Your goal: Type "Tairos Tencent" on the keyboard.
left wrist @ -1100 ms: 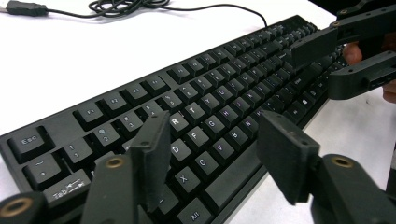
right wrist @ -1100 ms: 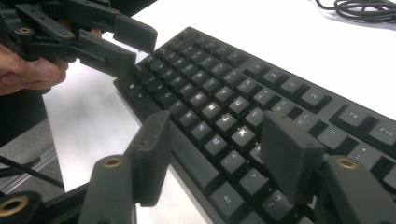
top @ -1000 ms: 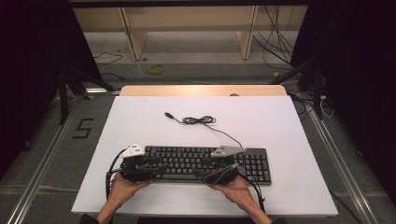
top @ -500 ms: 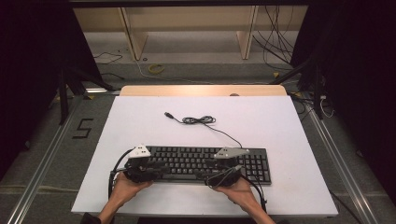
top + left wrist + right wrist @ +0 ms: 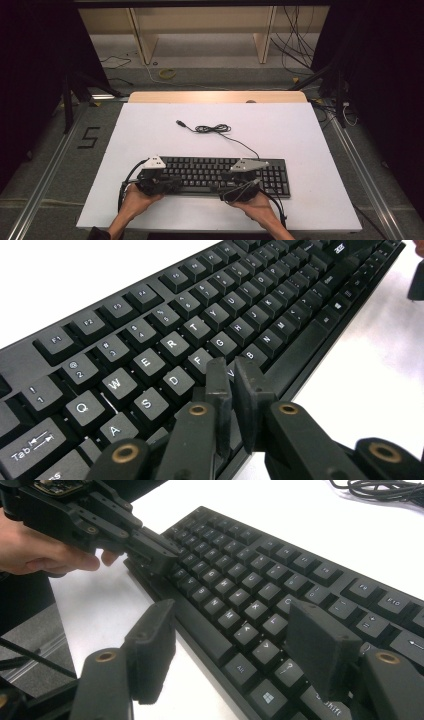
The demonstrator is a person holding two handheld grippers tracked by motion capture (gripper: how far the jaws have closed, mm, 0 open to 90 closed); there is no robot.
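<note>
Two claws over keyboard, left apparently closed

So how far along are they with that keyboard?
Early, it seems. The keyboard lies flat near the table's front edge, its cable loose and unplugged behind it. In hand: the left tool has just been closing, jaws nearly together above the keys around F and V, nothing between them. The right tool hovers open over the keyboard's front edge. Whatever pressing or lifting follows looks still undone.

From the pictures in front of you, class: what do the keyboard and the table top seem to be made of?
Keyboard: probably moulded black plastic, matte with a slight sheen; white legends printed on the keycaps.
Table top: smooth, matte white sheet, perhaps laminate or painted board; a pale wood-look strip shows along its far edge.
</note>
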